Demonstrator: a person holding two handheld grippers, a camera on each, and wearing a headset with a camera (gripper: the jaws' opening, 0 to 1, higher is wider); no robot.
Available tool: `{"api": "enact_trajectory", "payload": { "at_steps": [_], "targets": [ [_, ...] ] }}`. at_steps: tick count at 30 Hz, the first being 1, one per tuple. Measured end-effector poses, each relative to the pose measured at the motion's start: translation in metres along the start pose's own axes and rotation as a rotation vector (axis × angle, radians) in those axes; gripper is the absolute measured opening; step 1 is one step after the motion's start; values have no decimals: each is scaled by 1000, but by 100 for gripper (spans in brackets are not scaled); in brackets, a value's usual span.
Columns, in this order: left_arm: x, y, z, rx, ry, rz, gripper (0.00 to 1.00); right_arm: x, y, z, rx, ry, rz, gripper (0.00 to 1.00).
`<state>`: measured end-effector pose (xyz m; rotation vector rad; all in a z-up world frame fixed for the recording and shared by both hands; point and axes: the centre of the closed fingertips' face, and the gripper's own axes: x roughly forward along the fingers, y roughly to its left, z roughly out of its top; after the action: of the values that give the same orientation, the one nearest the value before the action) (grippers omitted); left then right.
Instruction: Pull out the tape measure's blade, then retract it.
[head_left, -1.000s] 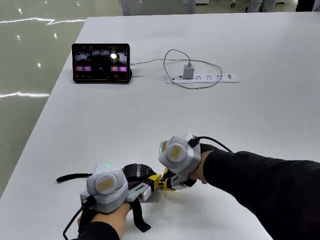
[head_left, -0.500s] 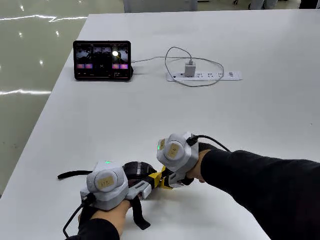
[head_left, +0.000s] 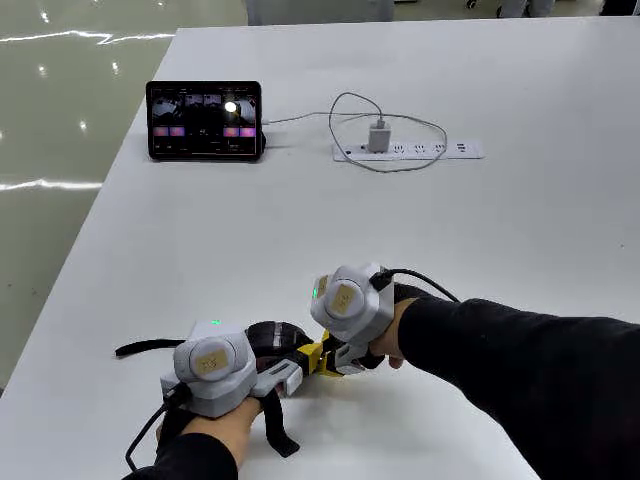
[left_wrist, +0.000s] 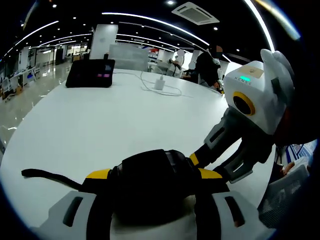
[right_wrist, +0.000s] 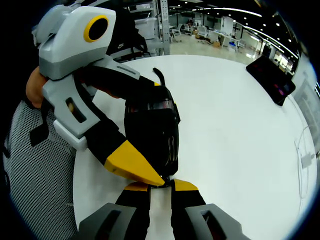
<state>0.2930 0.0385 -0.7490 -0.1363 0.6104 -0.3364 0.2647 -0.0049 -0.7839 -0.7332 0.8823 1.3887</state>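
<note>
I am clamping the tape (right_wrist: 152, 125) by its black case between the jaws of the left gripper (left_wrist: 154, 175). It is sitting low on the table (head_left: 400, 230), braced so the case is not sliding when the blade is pulled. The right gripper (right_wrist: 162, 186) is facing it with its jaws drawn together, their tips right at the case's mouth. I cannot tell whether they are pinching the blade's hook, which is too small to see. I judge that no blade is out yet. The strap (left_wrist: 45, 175) is trailing away outside the left jaw.

The right gripper (head_left: 320, 360) has edged slightly closer to the tape measure (head_left: 272, 342).
</note>
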Motion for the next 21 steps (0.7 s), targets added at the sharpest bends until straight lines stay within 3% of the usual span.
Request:
{"api": "enact_trajectory", "payload": {
  "at_steps": [14, 17, 21],
  "targets": [
    [1, 0, 2, 26, 29, -7, 63, -4, -3, 4, -17, -24, -41, 15],
    [-1, 0, 12, 34, 10, -10, 64, -9, -4, 4, -11, -38, -44, 17],
    [-3, 3, 21, 70, -1, 11, 73, -13, -4, 3, -1, -46, -51, 18]
  ]
}}
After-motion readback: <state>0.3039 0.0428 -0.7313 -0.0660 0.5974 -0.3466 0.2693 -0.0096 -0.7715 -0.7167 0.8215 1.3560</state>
